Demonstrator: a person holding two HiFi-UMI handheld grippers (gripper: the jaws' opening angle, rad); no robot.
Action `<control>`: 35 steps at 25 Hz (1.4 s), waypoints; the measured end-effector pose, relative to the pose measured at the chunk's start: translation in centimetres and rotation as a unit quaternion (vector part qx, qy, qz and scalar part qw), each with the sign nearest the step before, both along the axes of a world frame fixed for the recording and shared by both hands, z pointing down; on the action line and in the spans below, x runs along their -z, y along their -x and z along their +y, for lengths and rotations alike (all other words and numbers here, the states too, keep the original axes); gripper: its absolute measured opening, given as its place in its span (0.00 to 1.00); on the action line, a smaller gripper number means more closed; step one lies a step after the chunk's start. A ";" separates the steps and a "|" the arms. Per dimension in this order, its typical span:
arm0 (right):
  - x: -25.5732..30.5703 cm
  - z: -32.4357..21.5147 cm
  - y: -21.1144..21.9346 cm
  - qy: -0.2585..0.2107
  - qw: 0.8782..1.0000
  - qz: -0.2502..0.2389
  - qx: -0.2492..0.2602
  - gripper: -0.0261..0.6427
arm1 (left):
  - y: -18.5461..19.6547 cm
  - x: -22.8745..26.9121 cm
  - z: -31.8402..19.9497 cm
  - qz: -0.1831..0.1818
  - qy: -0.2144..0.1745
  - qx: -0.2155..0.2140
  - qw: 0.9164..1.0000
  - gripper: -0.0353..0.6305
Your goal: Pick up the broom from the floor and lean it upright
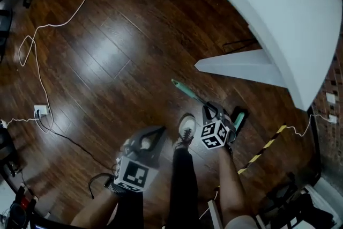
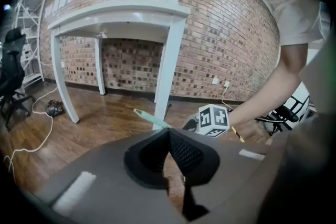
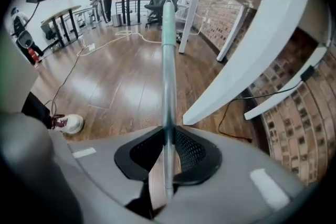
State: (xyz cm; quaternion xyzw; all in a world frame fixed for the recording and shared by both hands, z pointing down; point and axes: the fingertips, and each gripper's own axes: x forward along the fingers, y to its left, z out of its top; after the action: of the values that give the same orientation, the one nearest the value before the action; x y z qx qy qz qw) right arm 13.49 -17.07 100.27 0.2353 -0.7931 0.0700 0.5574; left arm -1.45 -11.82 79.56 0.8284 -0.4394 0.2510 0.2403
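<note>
Right gripper view: R tongs [image 3: 168,136] clamped on broom handle [image 3: 168,60], shaft sticking straight out over wood floor [image 3: 115,92], beside white worktop [image 3: 252,60]. L tongs [image 2: 169,136] pinched together, nothing betw.

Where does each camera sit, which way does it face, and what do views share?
Head view: on the person's head, facing steeply down at the floor; shows left arm, right arm, left tool, right tool, a shoe.
Left gripper view: on the left tool, facing brick wall and white table; shows its shut jaws, the right arm.
Right gripper view: on the right tool, facing along the gripped broom; shows the shoe.
All three show the broom's green end.
</note>
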 end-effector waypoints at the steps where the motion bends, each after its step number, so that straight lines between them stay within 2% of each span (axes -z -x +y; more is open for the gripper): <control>1: 2.2 -0.1 -0.4 -0.013 1.000 -0.012 -0.017 0.17 | 0.1 1.7 -0.5 -0.002 -0.007 -0.002 1.000 0.06; 5: 9.6 -1.5 -3.3 -0.069 0.992 -0.050 -0.096 0.17 | -0.7 7.6 -3.1 -0.003 -0.049 -0.017 0.999 0.06; 8: 13.7 -2.8 -6.4 -0.090 0.981 -0.073 -0.153 0.17 | -2.6 10.8 -4.9 0.009 -0.072 -0.033 0.997 0.06; 11: 17.0 -4.6 -9.5 -0.100 0.968 -0.094 -0.208 0.17 | -4.5 12.0 -5.5 0.032 -0.056 -0.023 0.998 0.06; 15: 19.3 -8.9 -12.0 -0.112 0.954 -0.122 -0.252 0.18 | -7.3 11.5 -6.5 0.026 -0.038 -0.033 0.998 0.05; 19: 20.4 -13.6 -13.1 -0.118 0.949 -0.136 -0.258 0.18 | -10.4 11.8 -8.2 0.040 -0.030 -0.025 0.998 0.06; 24: 20.6 -18.1 -10.7 -0.121 0.952 -0.157 -0.233 0.18 | -12.1 11.3 -8.6 0.032 -0.025 -0.033 0.999 0.05; 27: 21.2 -19.7 -10.3 -0.129 0.949 -0.167 -0.234 0.18 | -12.8 11.0 -8.4 0.033 -0.022 -0.031 0.999 0.06; 31: 21.0 -20.9 -9.9 -0.125 0.943 -0.178 -0.252 0.18 | -13.4 11.5 -7.5 0.063 -0.018 -0.032 0.997 0.06; 35: 21.2 -22.0 -10.3 -0.137 0.939 -0.185 -0.255 0.19 | -13.3 11.5 -7.1 0.066 -0.021 -0.029 0.997 0.05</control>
State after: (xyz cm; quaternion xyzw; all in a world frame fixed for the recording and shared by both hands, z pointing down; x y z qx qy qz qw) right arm 23.78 -39.05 79.04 0.4867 -0.7976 0.1426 0.3265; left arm 11.83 -18.91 68.01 0.8606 -0.4032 0.1932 0.2440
